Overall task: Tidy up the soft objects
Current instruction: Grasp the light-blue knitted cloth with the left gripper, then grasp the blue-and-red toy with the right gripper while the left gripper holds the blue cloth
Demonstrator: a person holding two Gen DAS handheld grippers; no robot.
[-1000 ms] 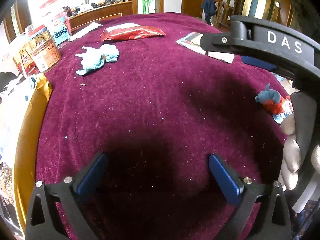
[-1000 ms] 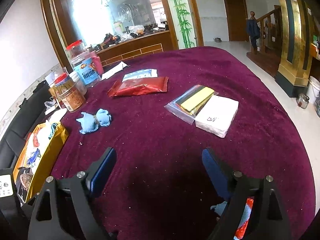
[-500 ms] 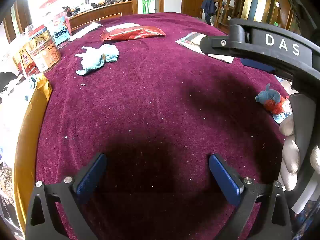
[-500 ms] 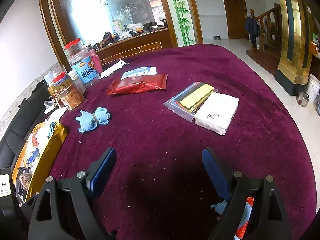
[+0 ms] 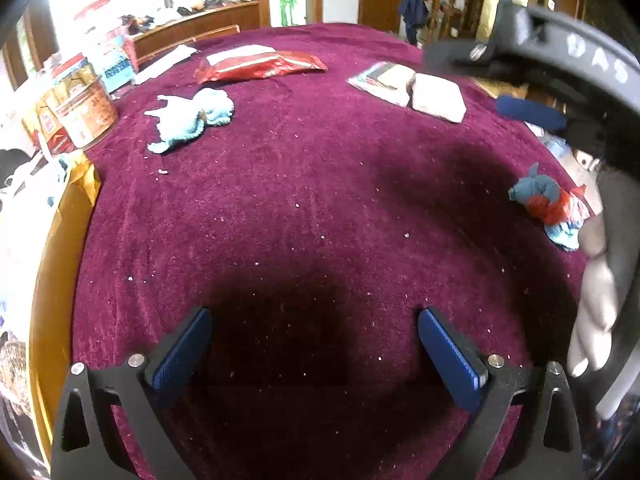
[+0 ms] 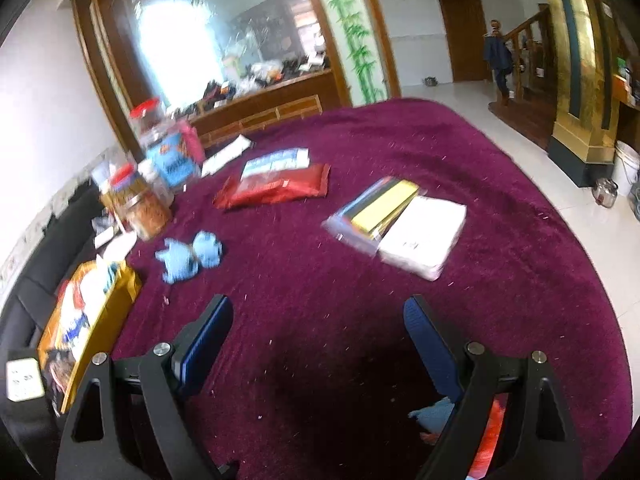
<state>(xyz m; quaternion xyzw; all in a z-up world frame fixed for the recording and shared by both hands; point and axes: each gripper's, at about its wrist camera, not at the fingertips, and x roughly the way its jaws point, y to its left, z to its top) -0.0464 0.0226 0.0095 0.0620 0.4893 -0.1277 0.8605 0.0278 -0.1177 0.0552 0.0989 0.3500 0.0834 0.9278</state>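
A light blue knitted toy (image 5: 192,120) (image 6: 190,254) lies on the purple tablecloth (image 5: 304,200) at the far left. A blue and red knitted toy (image 5: 550,206) lies at the right edge; in the right wrist view it shows partly behind my right finger (image 6: 434,414). My left gripper (image 5: 314,344) hangs open over bare cloth with nothing between its blue pads. My right gripper (image 6: 318,332) is open too, empty, above the cloth; its black body (image 5: 560,64) fills the upper right of the left wrist view, held by a gloved hand (image 5: 596,300).
A red snack bag (image 6: 276,188), a clear bag of coloured sheets (image 6: 372,210) and a white tissue pack (image 6: 424,236) lie further back. Jars (image 6: 140,204) stand at the left rim, beside a yellow bag (image 6: 92,320) with packets.
The right gripper's body has shifted slightly up and right in the left wrist view, uncovering the white tissue pack. Both pairs of jaws stay as wide as before.
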